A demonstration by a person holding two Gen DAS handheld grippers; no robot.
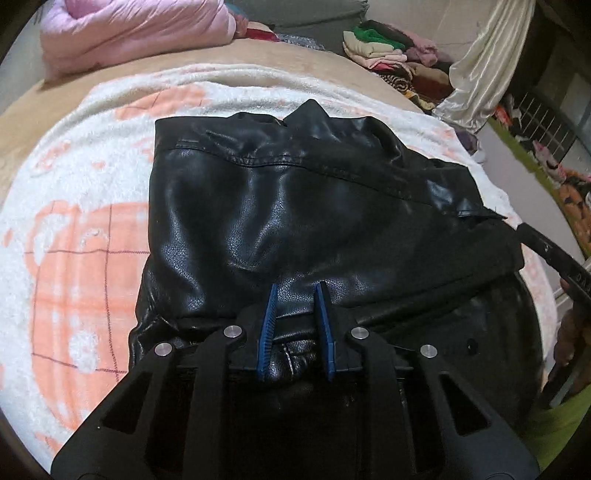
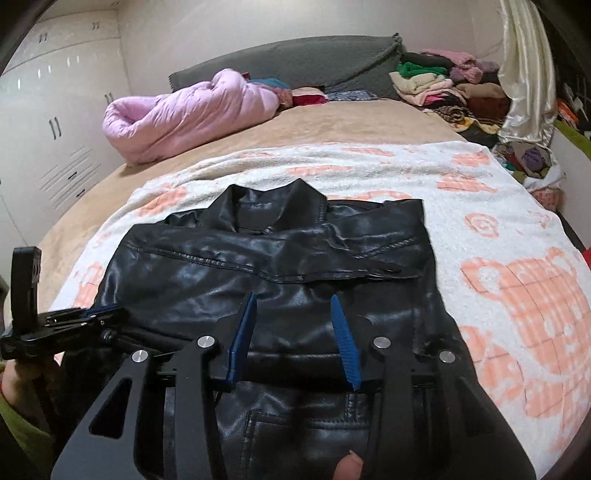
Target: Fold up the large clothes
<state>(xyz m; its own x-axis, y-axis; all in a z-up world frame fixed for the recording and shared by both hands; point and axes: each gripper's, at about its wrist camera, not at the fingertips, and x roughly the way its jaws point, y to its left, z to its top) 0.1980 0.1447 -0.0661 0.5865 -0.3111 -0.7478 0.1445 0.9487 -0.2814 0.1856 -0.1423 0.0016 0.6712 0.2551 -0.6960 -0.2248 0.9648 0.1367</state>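
Observation:
A black leather jacket (image 1: pixel 277 206) (image 2: pixel 258 258) lies partly folded on a white and orange blanket (image 1: pixel 74 258) (image 2: pixel 517 277), its collar pointing away from me. At the jacket's near edge, my left gripper (image 1: pixel 297 286) is shut on a bunched fold of leather that bulges between its blue pads (image 1: pixel 269 325). From the right wrist view this gripper (image 2: pixel 85 314) shows at the jacket's left edge. My right gripper (image 2: pixel 293 297) is open above the jacket's middle, its blue pads (image 2: pixel 345 332) wide apart and pressing on nothing. Part of it (image 1: pixel 554 258) shows at the right edge of the left wrist view.
The blanket covers a tan bed. A pink quilt (image 2: pixel 184 114) (image 1: pixel 129 33) lies bundled at the far left by a grey headboard (image 2: pixel 295 62). Folded clothes (image 2: pixel 436 81) (image 1: pixel 384 48) are stacked far right beside a pale curtain (image 2: pixel 528 74). White wardrobes (image 2: pixel 55 110) stand left.

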